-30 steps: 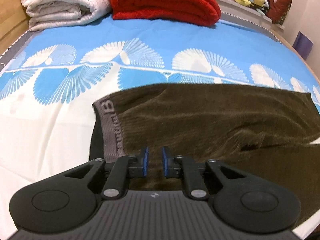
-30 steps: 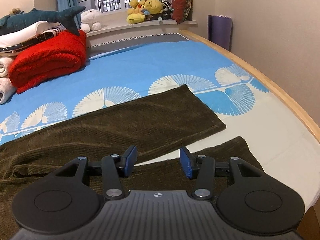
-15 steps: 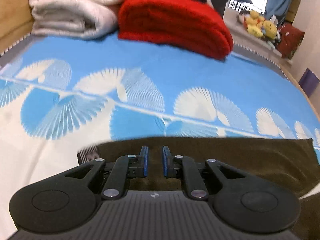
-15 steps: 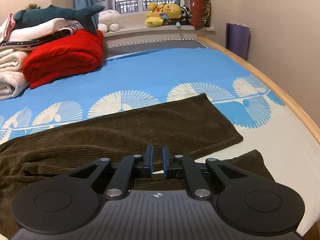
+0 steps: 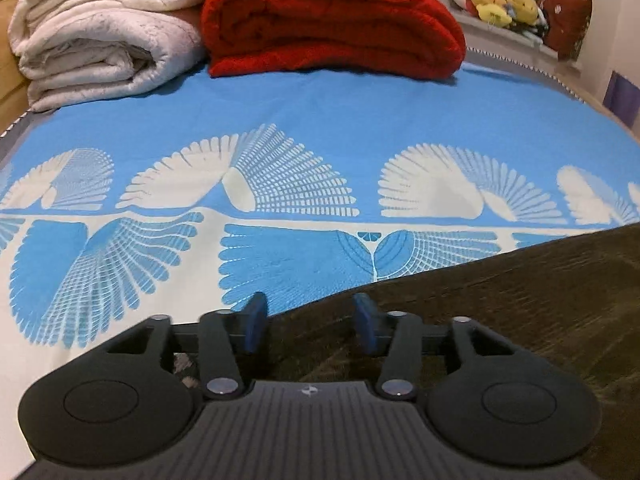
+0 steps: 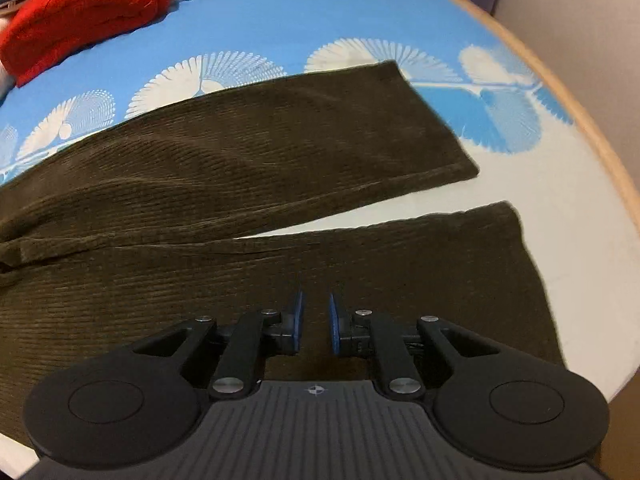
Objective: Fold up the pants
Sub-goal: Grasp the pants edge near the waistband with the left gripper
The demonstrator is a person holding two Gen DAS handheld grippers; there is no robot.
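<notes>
Two tools over brown pants (image 6: 280, 152), left tool (image 5: 307, 326) now released, right tool (image 6: 314, 324) still clenched, apparently empty

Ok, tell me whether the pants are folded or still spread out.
Spread. In the right wrist view the pants lie flat on the bed, both legs apart with sheet showing between them.

Pants (image 6: 240, 168) lie flat on bed (image 5: 320, 120), legs (image 6: 400, 272) splayed toward R edge, far leg (image 6: 280, 132) behind near one. Folded blankets (image 5: 332, 20) stacked at far side of bed, L of them another roll (image 5: 100, 36). Plush toys (image 5: 504, 0) on sill beyond.
</notes>
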